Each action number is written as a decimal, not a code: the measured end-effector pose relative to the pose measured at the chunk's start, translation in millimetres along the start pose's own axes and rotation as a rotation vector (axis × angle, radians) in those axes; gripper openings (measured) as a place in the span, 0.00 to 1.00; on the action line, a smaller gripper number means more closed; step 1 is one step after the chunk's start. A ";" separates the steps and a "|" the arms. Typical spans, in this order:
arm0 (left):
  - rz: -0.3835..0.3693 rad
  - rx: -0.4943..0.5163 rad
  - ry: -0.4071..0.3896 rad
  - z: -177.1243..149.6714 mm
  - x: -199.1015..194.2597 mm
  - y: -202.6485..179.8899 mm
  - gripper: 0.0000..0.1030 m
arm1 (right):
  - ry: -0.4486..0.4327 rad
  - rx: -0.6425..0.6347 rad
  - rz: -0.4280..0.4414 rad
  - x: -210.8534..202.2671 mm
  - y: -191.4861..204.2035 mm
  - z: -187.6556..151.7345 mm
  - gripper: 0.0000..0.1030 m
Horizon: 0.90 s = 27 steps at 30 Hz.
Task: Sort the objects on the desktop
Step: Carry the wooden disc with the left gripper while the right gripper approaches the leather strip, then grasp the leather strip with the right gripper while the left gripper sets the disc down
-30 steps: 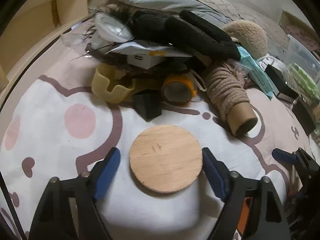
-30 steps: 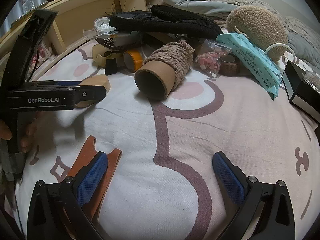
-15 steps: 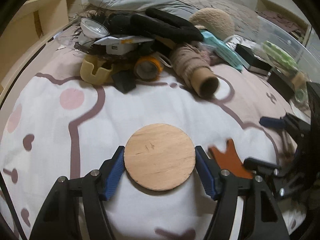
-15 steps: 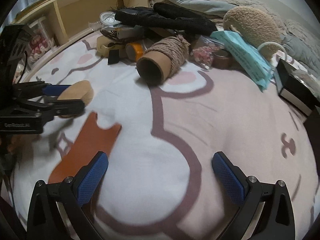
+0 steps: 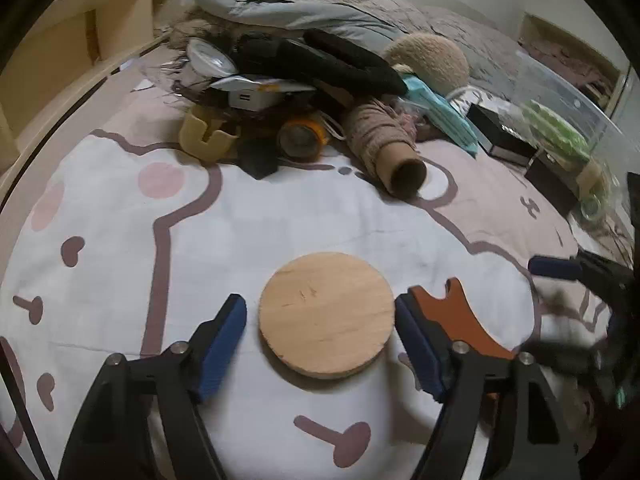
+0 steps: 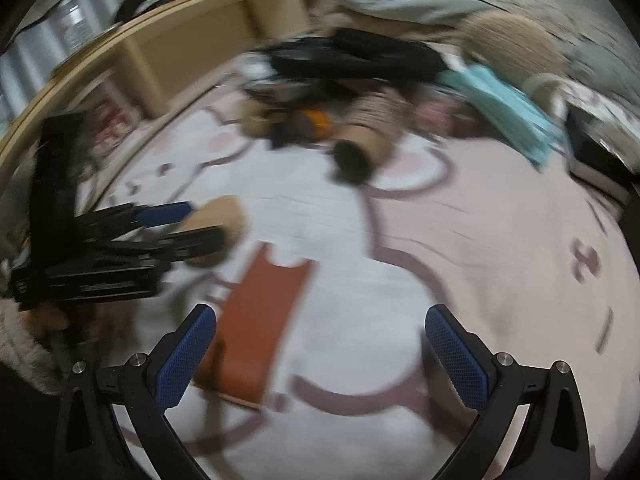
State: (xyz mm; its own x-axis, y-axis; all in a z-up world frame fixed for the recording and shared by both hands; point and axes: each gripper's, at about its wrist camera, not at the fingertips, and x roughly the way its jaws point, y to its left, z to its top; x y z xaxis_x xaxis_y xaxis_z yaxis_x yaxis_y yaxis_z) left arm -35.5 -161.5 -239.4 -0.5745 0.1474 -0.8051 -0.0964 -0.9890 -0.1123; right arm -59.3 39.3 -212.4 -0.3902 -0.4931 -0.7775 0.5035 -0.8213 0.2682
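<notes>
A round wooden disc [image 5: 326,314] lies on the patterned sheet between the blue pads of my left gripper [image 5: 320,344]; a small gap shows at each side, so the jaws are open around it. An orange-brown leather piece [image 5: 456,320] lies just right of it; in the blurred right wrist view it [image 6: 260,320] lies beside the left pad. My right gripper [image 6: 320,352] is open and empty above the sheet. The left gripper with the disc [image 6: 216,220] shows at the left there.
A pile at the back holds a twine spool [image 5: 384,148], orange tape roll [image 5: 300,140], yellow holder [image 5: 204,136], black cloth [image 5: 320,64], teal packet [image 5: 440,108] and plush [image 5: 432,60]. Black boxes [image 5: 500,132] and a clear bin [image 5: 560,112] stand right. A wooden shelf [image 5: 80,40] runs along the left.
The left gripper's jaws closed in towards the disc, then eased slightly apart. The right gripper pulled back from the leather piece and is moving fast; its view is blurred.
</notes>
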 end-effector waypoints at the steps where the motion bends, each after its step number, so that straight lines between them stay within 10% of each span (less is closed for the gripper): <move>1: 0.002 -0.010 -0.012 0.0 -1.9 1.0 0.75 | 0.008 -0.027 0.009 2.6 7.7 1.7 1.00; 8: 0.054 -0.054 -0.090 -0.4 -16.0 7.4 0.82 | 0.067 -0.079 -0.036 46.0 28.6 5.0 0.98; 15: 0.065 -0.078 -0.161 0.7 -32.6 13.2 0.82 | -0.001 -0.033 -0.093 36.2 5.1 -1.6 0.44; 27: 0.104 -0.120 -0.154 2.5 -30.7 19.4 0.82 | 0.003 -0.011 -0.273 -15.2 -52.3 -38.4 0.44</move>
State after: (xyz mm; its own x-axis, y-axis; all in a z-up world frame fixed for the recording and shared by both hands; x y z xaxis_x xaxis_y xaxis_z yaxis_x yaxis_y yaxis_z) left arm -21.8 -185.2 -215.4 -0.6943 0.0359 -0.7188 0.0617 -0.9921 -0.1091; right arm -50.1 100.8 -236.5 -0.5103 -0.2533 -0.8218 0.3887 -0.9204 0.0423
